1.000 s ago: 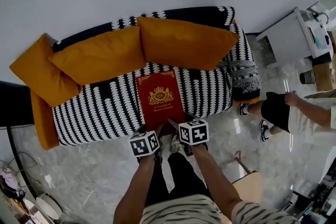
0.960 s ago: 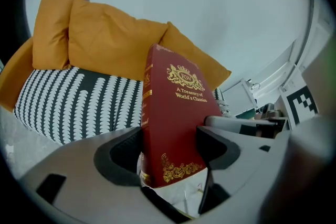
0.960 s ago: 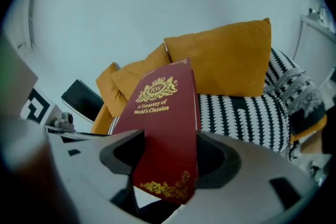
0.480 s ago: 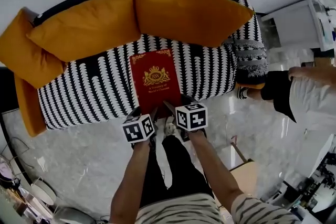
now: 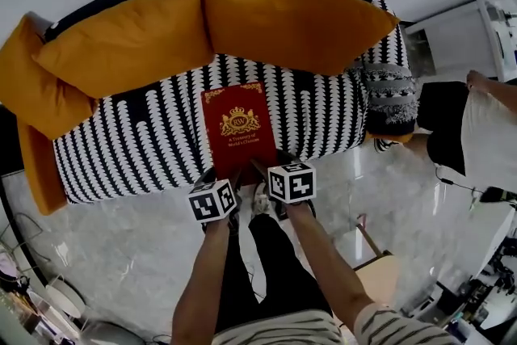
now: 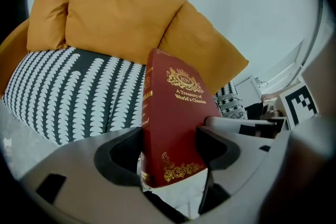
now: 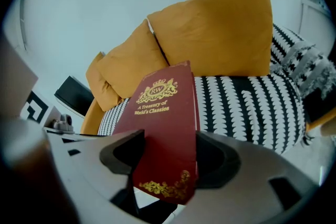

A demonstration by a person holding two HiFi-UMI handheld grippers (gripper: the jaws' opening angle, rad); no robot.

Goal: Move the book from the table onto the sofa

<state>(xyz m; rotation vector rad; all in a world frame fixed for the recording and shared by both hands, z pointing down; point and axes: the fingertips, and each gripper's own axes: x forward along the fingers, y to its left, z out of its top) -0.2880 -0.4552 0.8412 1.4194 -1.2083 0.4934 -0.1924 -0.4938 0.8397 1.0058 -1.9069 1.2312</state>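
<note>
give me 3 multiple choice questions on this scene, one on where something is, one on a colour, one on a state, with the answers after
1. Where is the book?
A. on the floor
B. over the patterned seat of the sofa, in front of the orange cushions
C. behind the cushions

2. What colour is the book's cover?
A. blue
B. green
C. red with gold print

3. How do the left gripper and the right gripper stand?
A. both open, clear of the book
B. only the left shut on the book
C. both shut on the book's near edge

Answers:
1 B: the head view shows it above the seat, just short of the cushions.
2 C: every view shows a red cover with a gold crest.
3 C: each gripper view shows the cover pinched between its jaws.
</note>
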